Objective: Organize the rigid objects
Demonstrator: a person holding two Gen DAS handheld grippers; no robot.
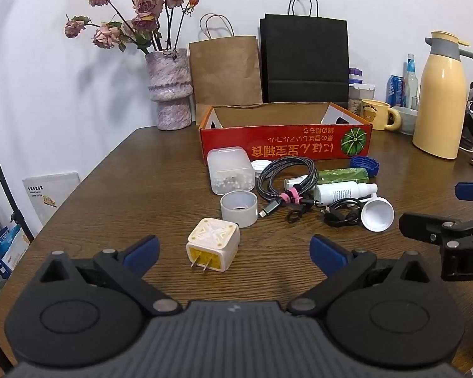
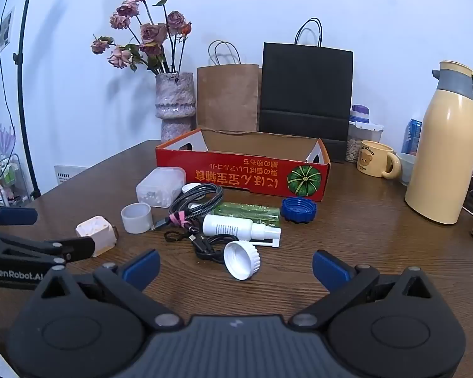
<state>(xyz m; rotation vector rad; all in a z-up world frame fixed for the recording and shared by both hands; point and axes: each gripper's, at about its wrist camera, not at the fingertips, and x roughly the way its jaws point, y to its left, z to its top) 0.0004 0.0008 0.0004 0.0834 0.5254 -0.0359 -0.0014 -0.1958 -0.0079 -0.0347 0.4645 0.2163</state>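
Note:
A cream and yellow plug adapter (image 1: 213, 248) lies on the wooden table between my open left gripper's (image 1: 235, 253) fingers, untouched; it also shows in the right wrist view (image 2: 96, 231). A white cap (image 2: 242, 260) lies just ahead of my open, empty right gripper (image 2: 236, 266). Behind sit a white spray bottle (image 2: 236, 227), a green bottle (image 2: 247, 211), a blue lid (image 2: 299, 209), a translucent cup (image 2: 136, 218), a clear box of beads (image 2: 160, 186), and coiled cables (image 2: 198, 201). An open red cardboard box (image 2: 242, 173) stands further back.
A vase of dried roses (image 1: 170, 89), a brown paper bag (image 1: 225, 69) and a black bag (image 1: 304, 60) stand at the wall. A yellow thermos (image 2: 443, 163), a bear mug (image 2: 376, 159) and jars stand right. The table edge (image 1: 88, 176) falls off left.

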